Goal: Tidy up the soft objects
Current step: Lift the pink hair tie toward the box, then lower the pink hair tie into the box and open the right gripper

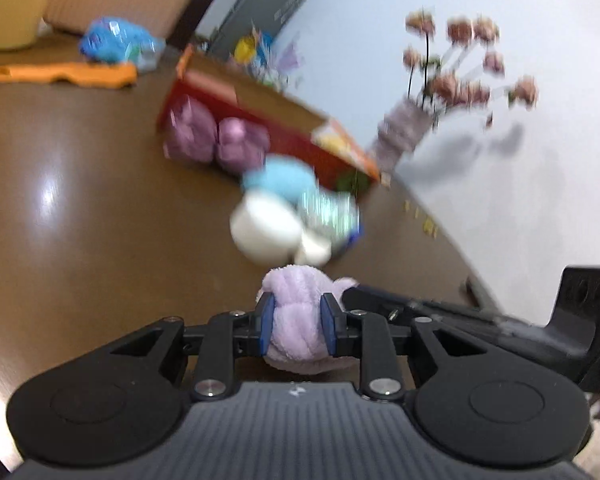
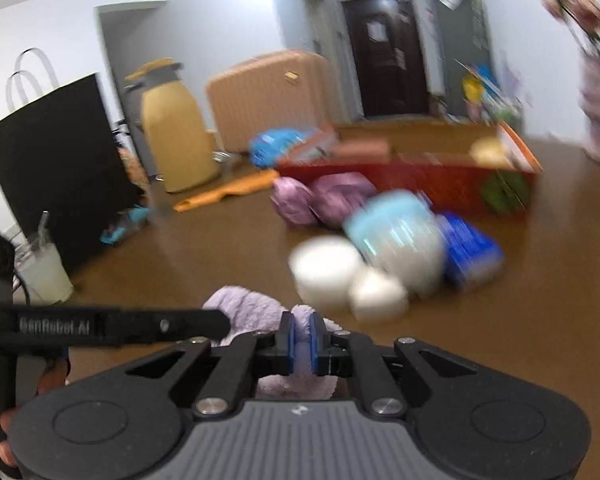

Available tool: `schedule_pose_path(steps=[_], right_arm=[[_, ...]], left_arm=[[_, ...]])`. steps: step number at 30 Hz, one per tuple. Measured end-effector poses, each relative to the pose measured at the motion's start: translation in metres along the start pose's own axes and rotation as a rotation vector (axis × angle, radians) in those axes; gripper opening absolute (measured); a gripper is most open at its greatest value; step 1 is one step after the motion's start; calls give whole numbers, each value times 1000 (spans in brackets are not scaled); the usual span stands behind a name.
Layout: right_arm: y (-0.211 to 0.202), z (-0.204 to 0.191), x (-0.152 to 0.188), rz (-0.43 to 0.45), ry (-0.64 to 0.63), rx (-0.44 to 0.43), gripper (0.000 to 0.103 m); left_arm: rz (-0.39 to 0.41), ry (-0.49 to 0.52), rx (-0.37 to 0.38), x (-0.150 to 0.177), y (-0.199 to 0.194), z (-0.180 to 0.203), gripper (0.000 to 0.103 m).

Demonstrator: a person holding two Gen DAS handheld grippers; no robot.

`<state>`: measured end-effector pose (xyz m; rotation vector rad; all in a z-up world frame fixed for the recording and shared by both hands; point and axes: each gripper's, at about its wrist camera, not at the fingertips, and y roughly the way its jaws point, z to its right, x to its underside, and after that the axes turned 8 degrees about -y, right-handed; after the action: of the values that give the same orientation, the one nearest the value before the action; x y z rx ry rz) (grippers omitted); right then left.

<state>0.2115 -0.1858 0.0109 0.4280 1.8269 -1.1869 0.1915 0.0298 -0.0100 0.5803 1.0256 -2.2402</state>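
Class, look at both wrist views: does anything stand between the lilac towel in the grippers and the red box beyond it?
Yes. A white and blue plush toy lies on the floor between the lilac towel and the red box; two purple bundles lie against the box front.

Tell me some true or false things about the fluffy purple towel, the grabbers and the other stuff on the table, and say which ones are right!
1. Both grippers pinch the same pale purple towel. True: the left gripper and the right gripper each have it between their pads.
2. The right gripper is wide open. False: its jaws are nearly shut on a thin fold of the towel.
3. Two darker purple bundles lie in front of the red box. True.
4. The white and blue plush toy is inside the red box. False: it lies on the brown table, outside the box.
5. The orange tool is held by a gripper. False: it lies alone on the table.
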Motion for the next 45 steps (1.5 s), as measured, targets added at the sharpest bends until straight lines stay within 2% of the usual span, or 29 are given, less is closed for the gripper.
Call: schedule_pose_path(steps=[1, 3, 7, 13, 16, 19, 20, 21, 22, 26, 28, 31, 34, 36, 38, 41, 45], right_arm=[[-5, 4, 9, 0, 17, 10, 14], [-21, 10, 23, 42, 53, 29, 15], [-37, 18, 34, 103, 99, 4, 23], [-24, 21, 36, 85, 123, -7, 34], [-14, 22, 38, 57, 137, -2, 35], [-9, 28, 41, 46, 172, -14, 34], [-7, 30, 42, 43, 180, -22, 31], [-6, 31, 42, 42, 184, -37, 22], [-6, 32, 41, 46, 185, -46, 17], [-12, 38, 27, 79, 183, -68, 15], [-17, 45, 7, 129, 170, -69, 15], [-15, 63, -39, 209, 111, -39, 14], [3, 96, -93, 254, 69, 5, 14], [24, 123, -131, 256, 70, 28, 15], [57, 156, -171, 227, 67, 55, 15], [126, 206, -216, 121, 70, 113, 15], [201, 252, -241, -18, 64, 207, 15]], left_arm=[[-15, 11, -18, 7, 4, 2, 26], [-20, 22, -24, 12, 3, 7, 30], [-8, 66, -52, 9, -2, 17, 35], [-27, 74, -73, 10, 1, 19, 39], [-45, 68, -74, 10, 6, 17, 40], [-60, 64, -59, 8, 10, 14, 39], [-67, 64, -51, 8, 11, 14, 34], [-68, 67, -45, 7, 13, 14, 33], [-65, 73, -45, 7, 13, 15, 31], [-49, 82, 15, -10, 14, 23, 28], [-13, 111, 63, -31, 17, 33, 28], [36, 168, 107, -80, 34, 52, 28], [58, 220, 133, -142, 70, 73, 27], [43, 225, 131, -185, 104, 82, 27], [33, 255, 96, -226, 149, 87, 27], [-63, 166, 44, -278, 233, 74, 26], [-165, 86, -6, -308, 318, 57, 26]])
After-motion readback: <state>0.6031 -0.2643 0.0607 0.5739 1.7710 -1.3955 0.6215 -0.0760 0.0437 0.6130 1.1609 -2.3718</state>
